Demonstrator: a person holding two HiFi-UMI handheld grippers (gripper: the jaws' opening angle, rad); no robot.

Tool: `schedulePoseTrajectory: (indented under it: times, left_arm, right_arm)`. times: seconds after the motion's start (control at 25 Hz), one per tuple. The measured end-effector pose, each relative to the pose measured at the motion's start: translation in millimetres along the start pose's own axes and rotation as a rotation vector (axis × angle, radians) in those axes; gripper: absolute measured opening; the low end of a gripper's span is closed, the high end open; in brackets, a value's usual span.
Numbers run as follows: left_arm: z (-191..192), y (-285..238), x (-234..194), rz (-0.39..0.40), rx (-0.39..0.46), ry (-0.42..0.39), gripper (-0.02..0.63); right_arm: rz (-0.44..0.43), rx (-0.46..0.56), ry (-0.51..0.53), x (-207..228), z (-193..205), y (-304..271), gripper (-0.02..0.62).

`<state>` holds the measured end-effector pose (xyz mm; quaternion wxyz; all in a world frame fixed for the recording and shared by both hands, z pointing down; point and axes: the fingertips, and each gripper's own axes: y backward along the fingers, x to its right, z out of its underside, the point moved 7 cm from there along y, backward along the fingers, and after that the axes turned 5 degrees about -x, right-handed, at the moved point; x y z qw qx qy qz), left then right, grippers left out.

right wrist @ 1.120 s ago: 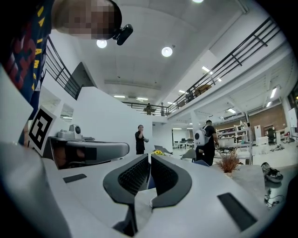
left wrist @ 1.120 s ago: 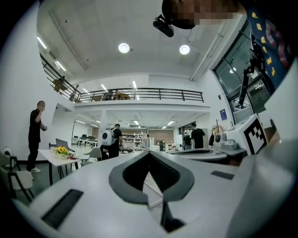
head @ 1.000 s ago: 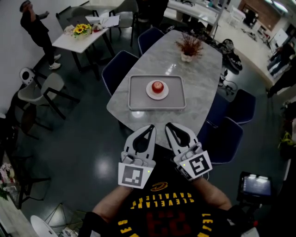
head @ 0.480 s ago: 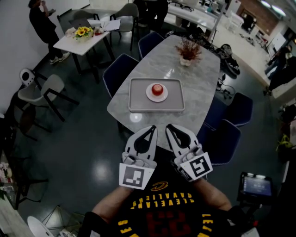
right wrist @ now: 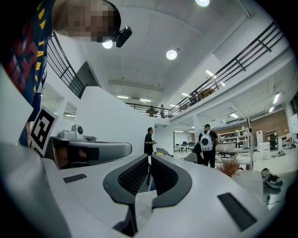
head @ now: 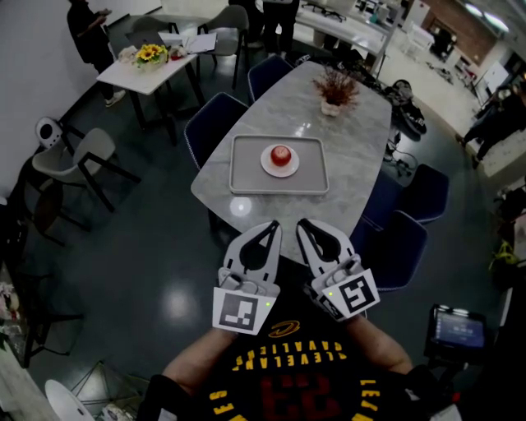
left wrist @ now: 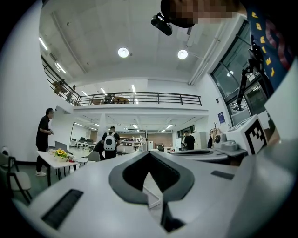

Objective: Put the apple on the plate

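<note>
In the head view a red apple [head: 281, 154] rests on a small white plate [head: 266, 164]. The plate stands in a grey tray [head: 246, 178] on the marble table [head: 353, 140]. Both grippers hover side by side close to the person's chest, short of the table's near edge and pointing towards it. My left gripper [head: 271, 224] [left wrist: 149, 152] is shut with nothing in it. The tips of my right gripper [head: 300, 222] [right wrist: 150, 157] also meet, and it holds nothing. The apple does not show in either gripper view.
A potted dry plant [head: 334, 86] stands at the table's far end. Dark blue chairs [head: 209, 123] [head: 403, 242] flank the table. A white side table with flowers [head: 152, 56] and a standing person [head: 90, 20] are at the back left. Grey chairs [head: 78, 160] stand to the left.
Both grippers have stayed where they were. The apple, plate and tray have not moved. The person at the back left has walked a little to the right.
</note>
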<state>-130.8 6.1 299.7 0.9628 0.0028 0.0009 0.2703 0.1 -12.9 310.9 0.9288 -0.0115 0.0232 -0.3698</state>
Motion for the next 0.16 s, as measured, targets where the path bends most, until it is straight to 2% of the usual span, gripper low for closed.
schedulePoseTrajectory:
  times: [0.16]
  left_arm:
    - [0.6,-1.7,-1.5,-0.004,-0.007,0.008,0.002]
  right_arm:
    - [-0.008,-0.003,-0.015,1.8,-0.7,-1.0,0.025]
